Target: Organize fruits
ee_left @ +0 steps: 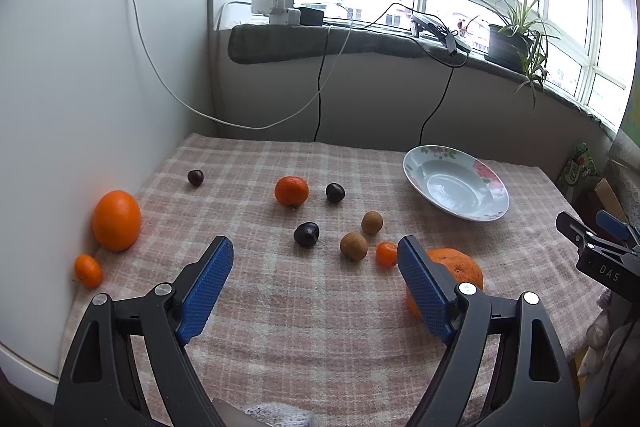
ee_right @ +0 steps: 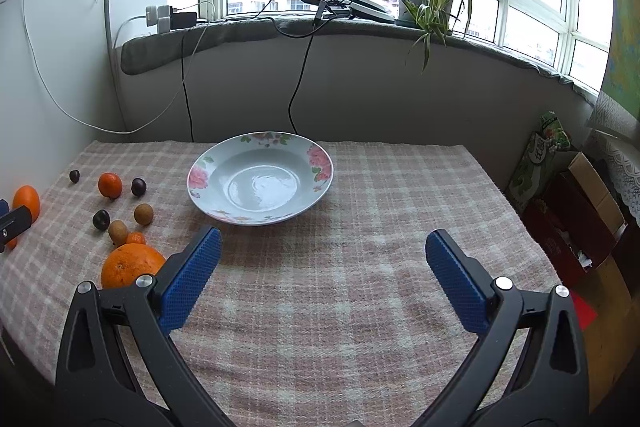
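Fruit lay scattered across the left half of a table covered in a nubby pink-and-cream checked cloth [ee_right: 360, 307], while a shallow, glossy white plate [ee_right: 256, 217] with pink flowers printed on its rim sat empty near the middle, likely the place meant to collect them. Both pairs of tongs were released and held nothing: the left gripper [ee_left: 316, 269] hovered above bare cloth with its blue, cross-hatched rubber pads spread wide, and the right gripper [ee_right: 322, 255] hovered just in front of the plate, equally spread. A large, dimpled orange [ee_left: 460, 269] sat partly hidden behind the left gripper's right finger, with a small tangerine [ee_left: 385, 254] just beside it. Nearby were two dull, brown, round fruits [ee_left: 353, 246], a smooth dark plum [ee_left: 306, 234], and farther back a mandarin [ee_left: 291, 191] and two more dark fruits. Another big orange [ee_left: 116, 220] and a small tangerine [ee_left: 87, 270] rested against the white panel at the left edge. Sorting had apparently not begun.
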Motion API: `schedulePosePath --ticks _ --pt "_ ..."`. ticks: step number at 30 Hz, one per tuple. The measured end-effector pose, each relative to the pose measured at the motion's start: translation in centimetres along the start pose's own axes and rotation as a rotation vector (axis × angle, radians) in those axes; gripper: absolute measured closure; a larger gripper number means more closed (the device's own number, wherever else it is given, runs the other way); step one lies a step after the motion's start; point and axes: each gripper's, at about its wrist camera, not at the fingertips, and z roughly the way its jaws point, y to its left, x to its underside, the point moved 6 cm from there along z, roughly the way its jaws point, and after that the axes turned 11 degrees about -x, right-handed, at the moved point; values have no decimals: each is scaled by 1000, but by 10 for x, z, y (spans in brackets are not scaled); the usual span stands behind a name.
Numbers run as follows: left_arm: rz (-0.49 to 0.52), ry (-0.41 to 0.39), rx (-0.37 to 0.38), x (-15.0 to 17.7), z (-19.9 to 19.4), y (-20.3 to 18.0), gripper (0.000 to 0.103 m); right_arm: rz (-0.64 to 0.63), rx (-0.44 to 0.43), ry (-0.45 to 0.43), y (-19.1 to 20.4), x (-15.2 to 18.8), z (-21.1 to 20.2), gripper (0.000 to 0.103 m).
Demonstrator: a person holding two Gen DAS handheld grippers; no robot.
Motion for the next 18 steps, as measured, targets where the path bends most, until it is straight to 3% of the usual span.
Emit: schedulePosePath --ticks 18 --pt "-2 1 0 1 0 -1 19 7 -11 11 2 3 6 0"
